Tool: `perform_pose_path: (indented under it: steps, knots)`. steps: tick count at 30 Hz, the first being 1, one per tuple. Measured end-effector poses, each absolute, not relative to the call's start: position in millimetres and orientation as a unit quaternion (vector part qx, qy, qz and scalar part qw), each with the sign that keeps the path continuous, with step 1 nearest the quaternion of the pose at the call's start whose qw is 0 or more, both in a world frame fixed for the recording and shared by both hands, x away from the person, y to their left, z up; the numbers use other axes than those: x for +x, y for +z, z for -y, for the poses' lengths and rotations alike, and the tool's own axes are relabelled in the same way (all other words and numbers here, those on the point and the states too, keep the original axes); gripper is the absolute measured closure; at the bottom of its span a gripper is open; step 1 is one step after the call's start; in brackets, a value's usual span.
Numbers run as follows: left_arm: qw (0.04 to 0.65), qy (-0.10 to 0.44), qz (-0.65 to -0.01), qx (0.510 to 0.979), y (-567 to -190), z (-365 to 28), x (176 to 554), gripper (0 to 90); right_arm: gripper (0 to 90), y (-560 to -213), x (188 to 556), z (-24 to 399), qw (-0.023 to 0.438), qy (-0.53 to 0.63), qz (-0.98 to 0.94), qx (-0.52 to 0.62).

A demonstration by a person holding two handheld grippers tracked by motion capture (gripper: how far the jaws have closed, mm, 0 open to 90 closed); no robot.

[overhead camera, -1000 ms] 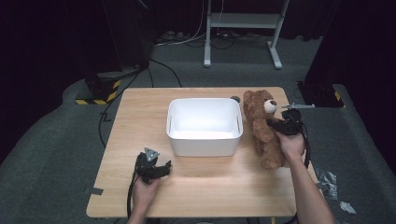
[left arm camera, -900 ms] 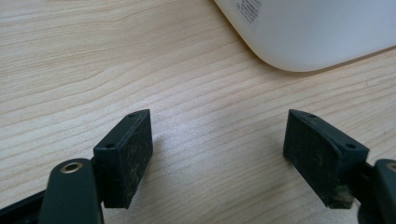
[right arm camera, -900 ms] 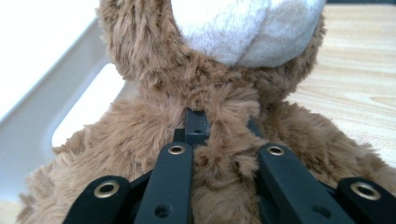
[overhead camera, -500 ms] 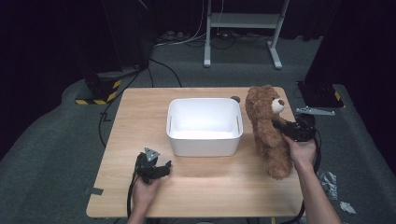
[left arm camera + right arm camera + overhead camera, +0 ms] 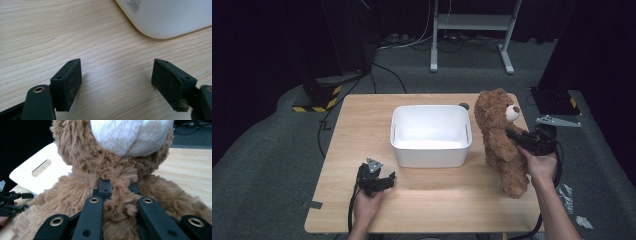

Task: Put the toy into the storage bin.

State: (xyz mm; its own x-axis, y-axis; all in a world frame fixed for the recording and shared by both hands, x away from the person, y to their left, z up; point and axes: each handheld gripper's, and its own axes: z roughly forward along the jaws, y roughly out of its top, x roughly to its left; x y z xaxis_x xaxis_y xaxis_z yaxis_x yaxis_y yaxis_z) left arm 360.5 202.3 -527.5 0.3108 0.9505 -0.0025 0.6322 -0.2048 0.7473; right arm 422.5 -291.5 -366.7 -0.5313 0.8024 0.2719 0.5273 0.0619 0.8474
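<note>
High view: a brown teddy bear point(image 5: 501, 140) is seen held upright at the right side of the wooden counter point(image 5: 362, 125), just right of a white plastic tub point(image 5: 431, 156) set at the counter's middle. The right hand-held gripper point(image 5: 513, 135) is clamped on the bear from the right, at the chest just below the chin, with the person's right hand point(image 5: 539, 162) wrapped around its body and a cable trailing down toward the near edge. One of the bear's feet is seen low near the counter's right near corner; whether it touches the wood cannot be told. Right gripper view: the black jaws are drawn close together and sunk into the bear's fur point(image 5: 117, 195) beneath the pale muzzle, a fold of plush pinched between them, with the tub's handled rim point(image 5: 41, 167) visible at left. At the near left of the counter, the left hand-held gripper point(image 5: 387, 179) is rested low on the wood, pointed toward the tub. Left gripper view: its jaws are held wide apart with nothing between them, bare wood grain below and a rounded corner of the tub point(image 5: 162, 20) just beyond
</note>
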Motion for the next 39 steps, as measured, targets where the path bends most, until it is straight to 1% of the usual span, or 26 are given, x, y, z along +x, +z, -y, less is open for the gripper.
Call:
perform_pose_path:
  steps: [9, 14, 32, 39]
  knots:
    - [0.331, 0.24, -0.535, 0.74, -527, -202, 360, 24.4, 80.8, -347, 407, 289, 0.151, 0.525, -0.711, 0.443]
    - [0.331, 0.239, -0.535, 0.739, -527, -202, 360, 24.4, 80.9, -339, 404, 286, 0.15, 0.532, -0.712, 0.433]
    - [0.332, 0.24, -0.536, 0.738, -528, -202, 360, 24.4, 81.0, -319, 406, 268, 0.147, 0.541, -0.717, 0.413]
    - [0.333, 0.238, -0.54, 0.736, -528, -202, 360, 24.4, 81.0, -305, 408, 257, 0.153, 0.543, -0.721, 0.403]
